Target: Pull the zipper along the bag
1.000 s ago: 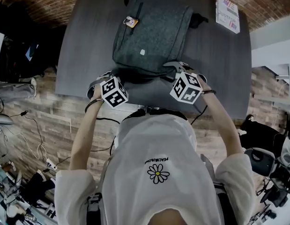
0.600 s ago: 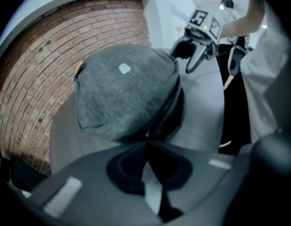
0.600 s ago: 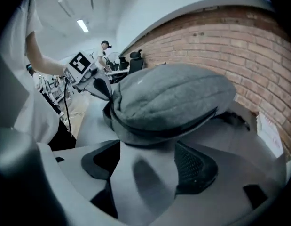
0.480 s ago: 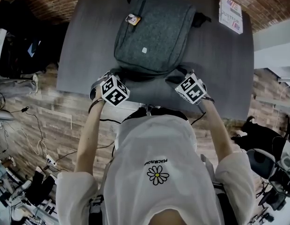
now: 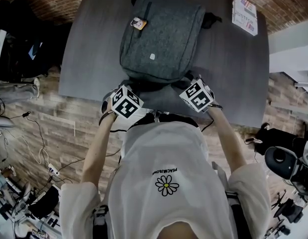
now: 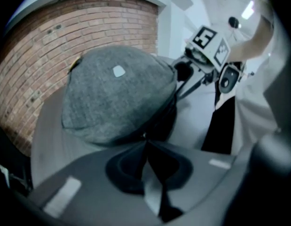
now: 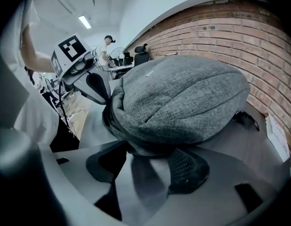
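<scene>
Bag (image 5: 161, 34), a grey felt-like backpack, lies flat on the middle of the dark bench (image 5: 228, 73), front panel up. Its zippered end is turned toward the bench's near edge, where the person stands, which puts the zipper track within easy reach of both tools.

At that near edge, toward the bench's left side, the left hand-held gripper (image 6: 146, 145) has its jaws pinched almost together. Their tips sit on the dark seam under the grey panel. A small bright speck there looks like the zipper pull (image 6: 144, 136), though it is too small to be sure. A tight, narrow pinch suits a thin tab that has to be dragged without slipping.

Further right along the same edge, the right hand-held gripper (image 7: 147, 154) has just been closing its jaws. They stand at a middling width with the bag's rolled corner fabric between the pads, which appear to press on it. This hold most likely anchors the bag so it does not slide across the bench when the pull is drawn, and it keeps the track taut.

Judging by the gaping dark seam, the zipper run is at an early stage.
</scene>
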The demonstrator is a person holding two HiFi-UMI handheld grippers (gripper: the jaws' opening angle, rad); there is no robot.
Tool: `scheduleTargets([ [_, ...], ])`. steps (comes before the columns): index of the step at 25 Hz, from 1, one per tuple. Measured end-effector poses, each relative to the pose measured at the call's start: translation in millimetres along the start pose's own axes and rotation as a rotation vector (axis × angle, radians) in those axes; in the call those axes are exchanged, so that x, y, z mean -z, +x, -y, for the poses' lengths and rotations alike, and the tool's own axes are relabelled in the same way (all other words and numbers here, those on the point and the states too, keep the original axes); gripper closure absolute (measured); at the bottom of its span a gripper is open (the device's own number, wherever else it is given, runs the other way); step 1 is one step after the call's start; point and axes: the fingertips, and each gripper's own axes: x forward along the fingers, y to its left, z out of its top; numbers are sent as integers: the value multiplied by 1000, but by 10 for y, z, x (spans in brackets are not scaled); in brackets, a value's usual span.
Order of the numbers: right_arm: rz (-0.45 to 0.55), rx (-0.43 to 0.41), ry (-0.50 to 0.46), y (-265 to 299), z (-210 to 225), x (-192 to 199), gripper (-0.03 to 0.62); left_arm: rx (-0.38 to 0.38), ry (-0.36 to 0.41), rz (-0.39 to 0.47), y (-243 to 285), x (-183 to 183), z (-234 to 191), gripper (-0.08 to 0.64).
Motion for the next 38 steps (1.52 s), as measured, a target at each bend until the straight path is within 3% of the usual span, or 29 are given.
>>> scheduleTargets([
  [2, 0, -12, -3, 27, -69, -17, 338, 44, -42, 29, 34, -90, 164, 540],
  [7, 11, -36, 5, 101, -259, -106, 339, 55, 8, 57, 121, -319, 449, 546],
  [14, 40, -89, 5, 136, -431, -263, 345, 50, -149, 67, -8, -260, 363, 548],
  [20, 90, -149, 4, 295, -733, -541, 370, 71, -216, 68, -173, -148, 379, 545],
  [26, 84, -191, -107, 532, -1043, -824, 400, -86, -364, 75, -215, 93, 93, 546],
  [30, 111, -226, -140, 540, -1113, -865, 414, -133, -341, 64, -285, 274, -68, 548],
  [34, 111, -148, -204, 266, -824, -719, 410, -152, -324, 66, -261, 332, -95, 546],
  [38, 111, 53, -207, -123, 82, -622, 317, -144, -361, 92, -244, 335, -122, 548],
])
